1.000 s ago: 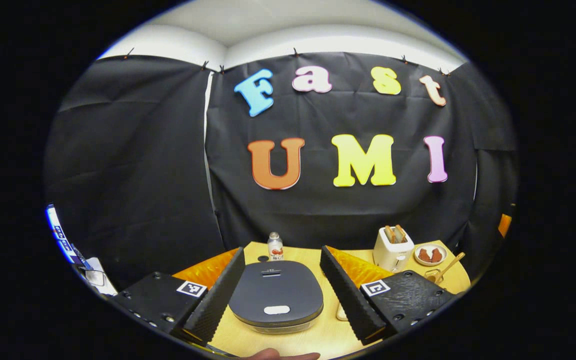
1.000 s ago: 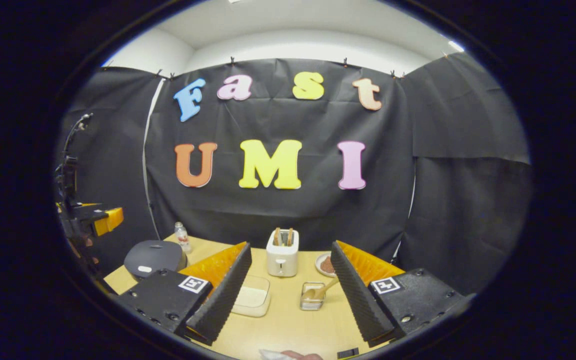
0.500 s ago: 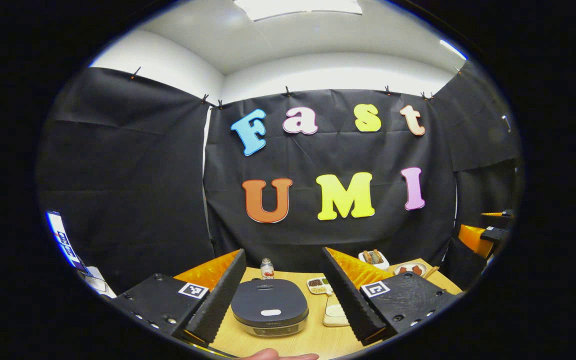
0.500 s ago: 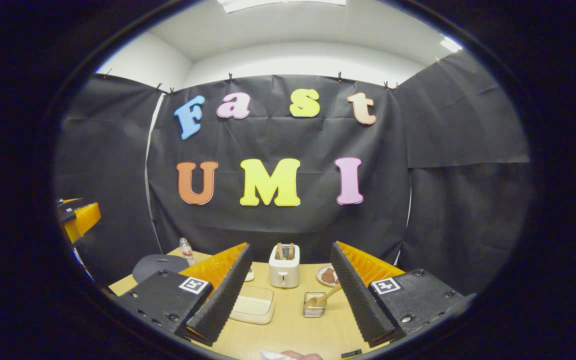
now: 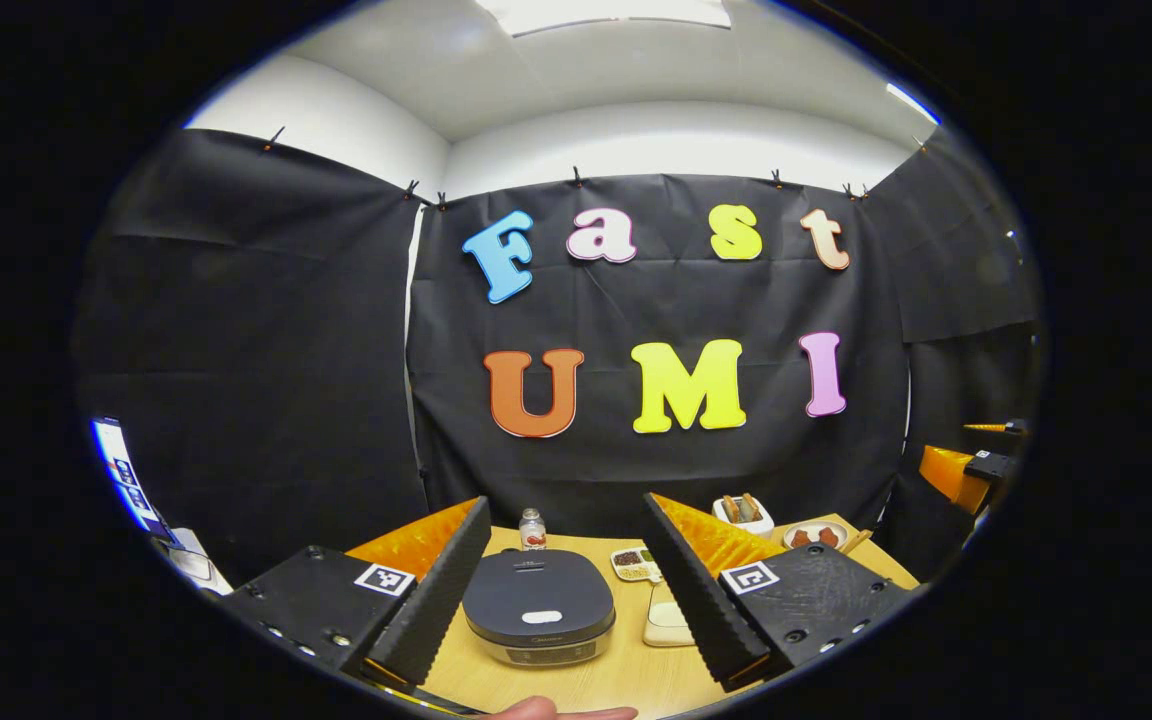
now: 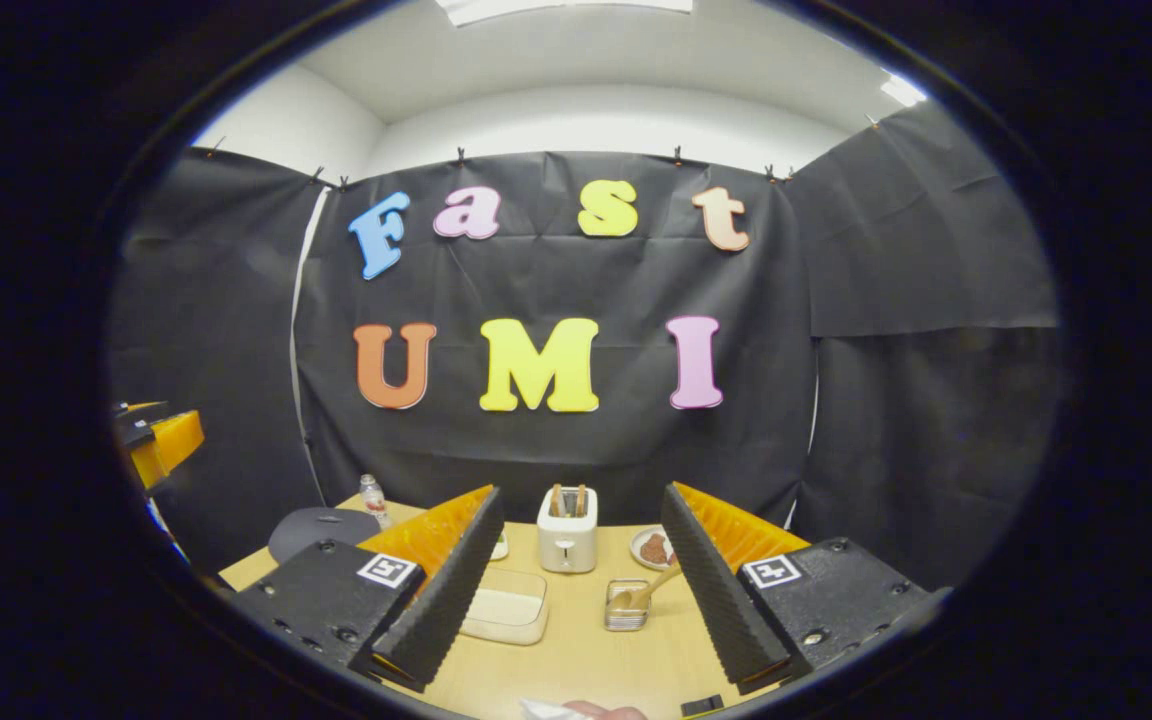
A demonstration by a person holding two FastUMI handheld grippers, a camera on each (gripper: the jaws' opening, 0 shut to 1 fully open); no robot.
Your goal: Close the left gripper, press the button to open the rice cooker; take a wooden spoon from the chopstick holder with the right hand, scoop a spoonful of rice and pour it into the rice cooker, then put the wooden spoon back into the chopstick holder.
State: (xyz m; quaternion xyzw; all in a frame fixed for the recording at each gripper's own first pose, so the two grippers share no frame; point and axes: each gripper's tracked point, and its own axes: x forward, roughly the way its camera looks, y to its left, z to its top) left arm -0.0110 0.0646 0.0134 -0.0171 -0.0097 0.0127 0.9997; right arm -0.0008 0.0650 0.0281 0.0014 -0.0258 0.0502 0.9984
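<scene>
- Left tool (image 5: pixel 564 590): seen in the left gripper view at the bottom of the frame, its two fingers (image 5: pixel 433 590) spread wide apart and holding nothing.
- Rice cooker (image 5: pixel 539 606): a dark, rounded appliance with its lid down, standing on the pale wooden surface (image 5: pixel 626 675) at lower centre, framed between the left tool's fingers but touched by neither.
- Small bottle (image 5: pixel 533 529): upright just behind the cooker, near the back edge of the surface.
- Compartment dish (image 5: pixel 633 565): right of the cooker, holding grains; a pale shallow container (image 5: pixel 666 625) lies in front of it, partly hidden by the right-hand finger.
- Right tool (image 6: pixel 581 590): seen in the right gripper view at the bottom of the frame, fingers likewise held wide apart with nothing between them.
- Chopstick holder (image 6: pixel 626 605): a small clear container at lower centre of the right gripper view, well ahead of the fingers.
- Wooden spoon (image 6: pixel 648 590): resting in the holder, its handle leaning toward the upper right.
- Rice tray (image 6: pixel 505 605): a pale rectangular box left of the holder, beside the left-hand finger.
- Toaster (image 6: pixel 567 528): white, behind the holder, with slices standing in its slots; a small plate (image 6: pixel 652 549) of brown food sits to its right.
</scene>
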